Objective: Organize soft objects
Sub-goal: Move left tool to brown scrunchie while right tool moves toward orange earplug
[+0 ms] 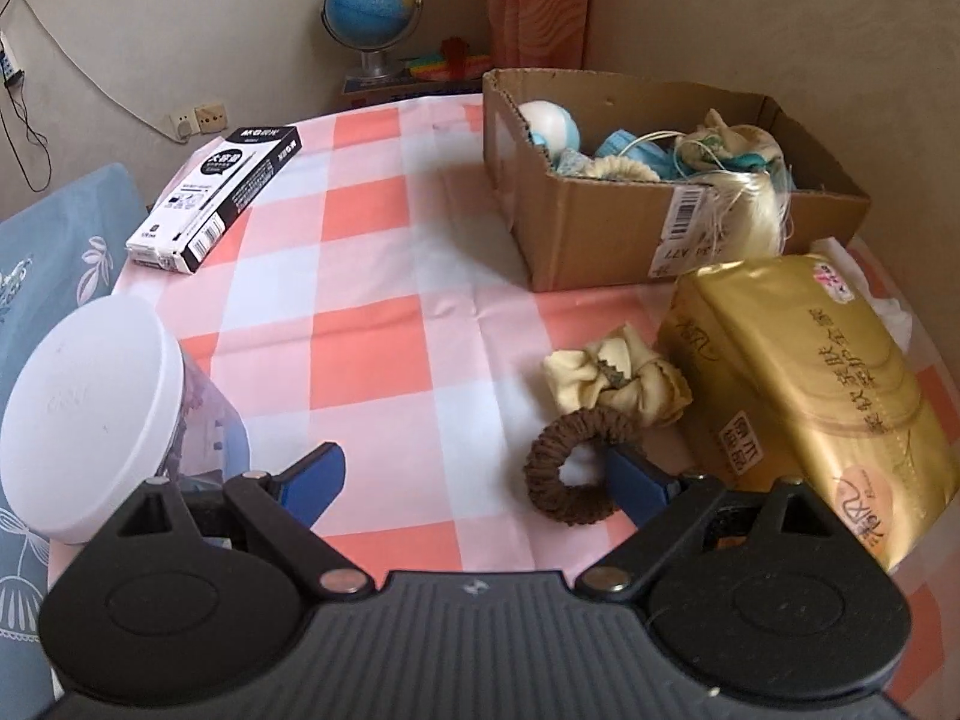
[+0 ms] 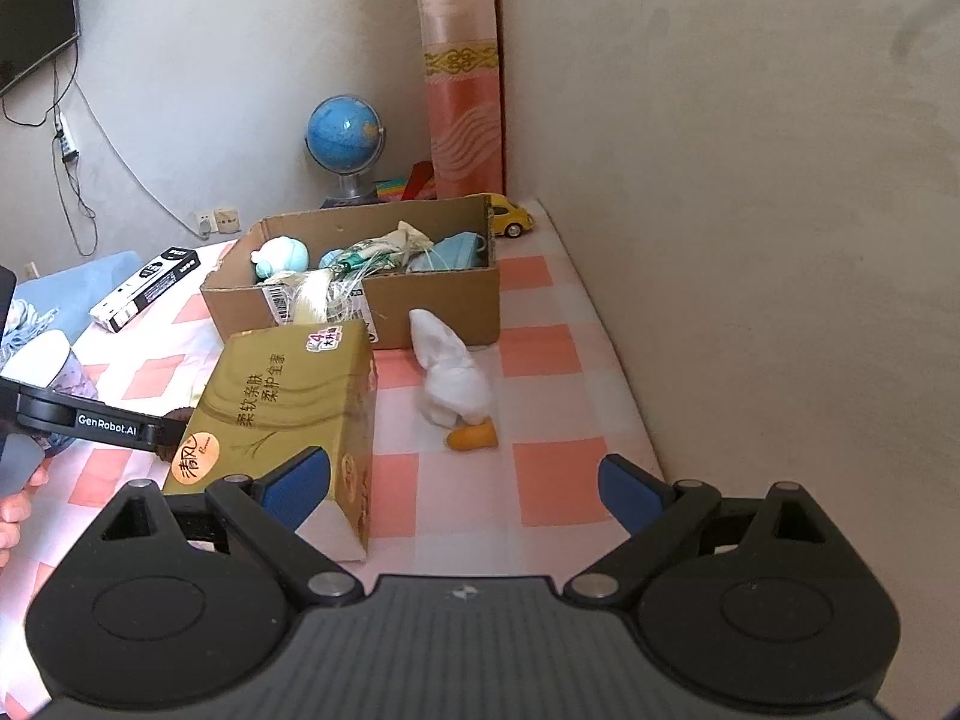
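Left wrist view: the left gripper (image 1: 474,480), jaws wide apart, holds nothing; the brown hair tie (image 1: 570,468) lies at four o'clock by its right finger, the cream scrunchie (image 1: 618,384) just beyond, touching the gold tissue pack (image 1: 810,396). The cardboard box (image 1: 600,228) at one o'clock already holds several soft things.

Right wrist view: the right gripper (image 2: 465,486) gapes empty; the white plush duck (image 2: 453,384) lies at twelve o'clock, outside the box. Roughly half seems left

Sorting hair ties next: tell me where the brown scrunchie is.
In the left wrist view the brown scrunchie lies on the checked cloth, low and right of centre, just before the cream scrunchie and beside the gold tissue pack.
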`<state>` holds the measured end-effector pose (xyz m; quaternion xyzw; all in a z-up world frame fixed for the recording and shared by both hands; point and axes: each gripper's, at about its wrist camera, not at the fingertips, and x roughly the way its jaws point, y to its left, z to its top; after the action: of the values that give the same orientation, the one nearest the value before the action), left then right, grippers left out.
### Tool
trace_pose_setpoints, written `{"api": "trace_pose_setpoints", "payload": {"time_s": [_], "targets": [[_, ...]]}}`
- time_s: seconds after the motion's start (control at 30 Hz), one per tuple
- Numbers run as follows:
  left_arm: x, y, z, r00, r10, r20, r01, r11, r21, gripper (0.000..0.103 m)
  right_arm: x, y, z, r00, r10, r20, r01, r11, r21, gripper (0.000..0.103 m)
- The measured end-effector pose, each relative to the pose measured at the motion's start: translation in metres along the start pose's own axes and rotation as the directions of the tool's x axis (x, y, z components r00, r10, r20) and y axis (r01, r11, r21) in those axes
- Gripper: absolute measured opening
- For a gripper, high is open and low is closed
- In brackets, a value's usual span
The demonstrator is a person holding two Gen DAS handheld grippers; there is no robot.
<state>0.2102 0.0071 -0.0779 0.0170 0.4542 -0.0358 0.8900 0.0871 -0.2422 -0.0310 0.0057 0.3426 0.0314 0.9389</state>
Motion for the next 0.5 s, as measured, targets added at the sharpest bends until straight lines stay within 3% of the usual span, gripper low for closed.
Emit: {"api": "trace_pose_setpoints", "payload": {"time_s": [0.23, 0.5], "targets": [[-0.009, 0.009, -0.002, 0.998, 0.055, -0.004, -0.055, 0.998, 0.014, 0.093, 0.005, 0.007, 0.0, 1.0, 0.015, -0.009, -0.016, 1.0, -0.016, 0.099], [-0.016, -0.004, -0.009, 0.999, -0.037, 0.014, 0.037, 0.999, 0.034, 0.093, 0.007, 0.006, -0.002, 1.0, 0.019, -0.017, -0.019, 1.0, -0.02, 0.099]]}}
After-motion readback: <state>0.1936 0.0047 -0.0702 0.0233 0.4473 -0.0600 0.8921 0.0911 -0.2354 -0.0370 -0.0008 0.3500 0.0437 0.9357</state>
